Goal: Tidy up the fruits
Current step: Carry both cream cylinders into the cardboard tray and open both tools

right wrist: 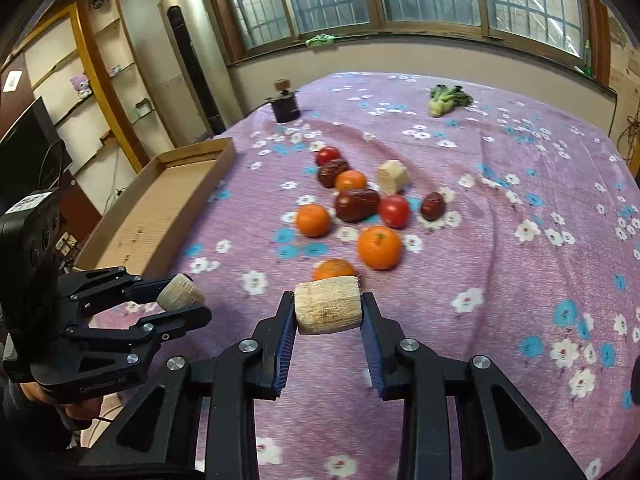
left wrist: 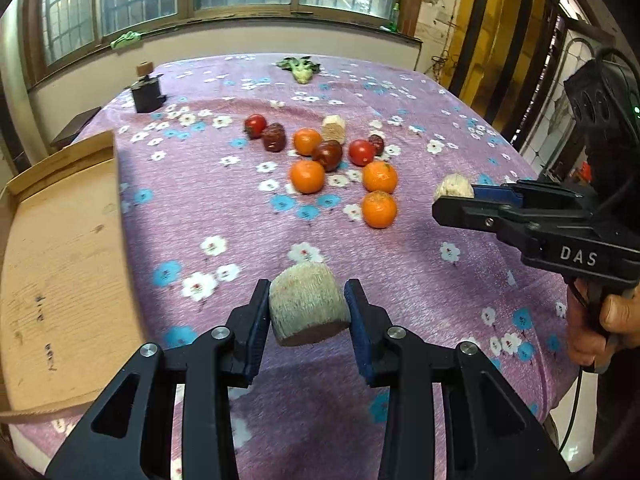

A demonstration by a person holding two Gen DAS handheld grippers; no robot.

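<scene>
My left gripper is shut on a pale corn chunk, held above the purple flowered tablecloth; it also shows in the right wrist view. My right gripper is shut on another corn chunk and shows at the right of the left wrist view. A cluster of oranges, red tomatoes, dark red dates and a third corn chunk lies mid-table. A cardboard tray sits at the left edge.
A bok choy lies at the far end of the table. A small black grinder stands at the far left. Windows run behind; shelves and a tall heater stand left of the table.
</scene>
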